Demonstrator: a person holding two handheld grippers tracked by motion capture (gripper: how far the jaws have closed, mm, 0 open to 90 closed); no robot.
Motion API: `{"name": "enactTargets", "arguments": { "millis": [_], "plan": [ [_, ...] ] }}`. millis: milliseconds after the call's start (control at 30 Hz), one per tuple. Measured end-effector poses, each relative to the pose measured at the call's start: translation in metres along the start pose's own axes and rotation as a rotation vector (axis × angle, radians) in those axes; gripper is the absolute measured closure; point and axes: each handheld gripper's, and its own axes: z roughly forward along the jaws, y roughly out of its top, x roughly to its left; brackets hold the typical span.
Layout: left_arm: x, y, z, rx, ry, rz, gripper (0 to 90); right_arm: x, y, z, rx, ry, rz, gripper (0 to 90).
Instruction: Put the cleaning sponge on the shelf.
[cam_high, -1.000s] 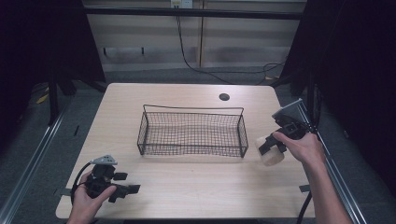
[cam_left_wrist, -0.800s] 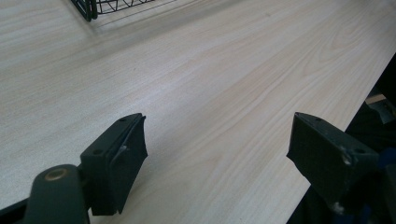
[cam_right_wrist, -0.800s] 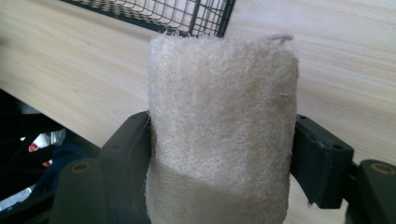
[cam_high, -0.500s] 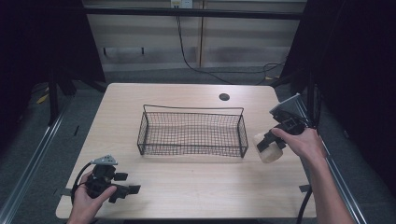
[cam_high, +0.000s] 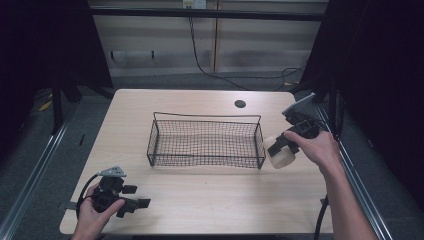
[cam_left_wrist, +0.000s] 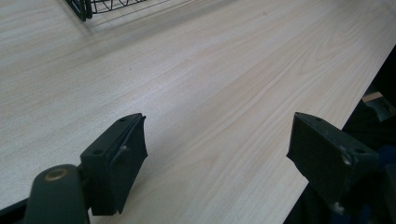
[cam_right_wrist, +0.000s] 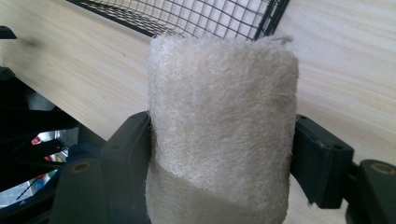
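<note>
Loofah roll (cam_right_wrist: 219, 126) pinched in right gripper (cam_high: 281, 146) fingers, at 3 o'clock of wire basket (cam_high: 205, 140); left gripper (cam_high: 131, 202) fingers spread, low over tabletop (cam_high: 210, 195).

Item one: a cream-white fibrous cylinder (cam_high: 281, 155), loofah-like in texture, coarse and fuzzy on its curved wall. It is clamped between the two black jaws of the right gripper (cam_high: 280, 148), which press on its opposite sides, right of centre in the high view. It sits just beside the right end of item two.

Item two: a black wire mesh basket (cam_high: 205, 141), rectangular, open-topped, upright at the centre of the frame on the pale wooden table (cam_high: 210, 195). Nothing is discernible inside it
</note>
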Motion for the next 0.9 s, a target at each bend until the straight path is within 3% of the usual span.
{"name": "enactTargets", "arguments": {
  "millis": [500,900],
  "plan": [
    [0.0,0.0,-0.002,-0.003,-0.003,-0.002,18.9,0.027,0.025,0.001,-0.007,0.003,-0.049,28.2],
    [0.0,0.0,-0.002,-0.003,-0.006,-0.001,18.9,0.047,0.048,0.01,0.025,-0.001,-0.081,28.2]
  ]
}}
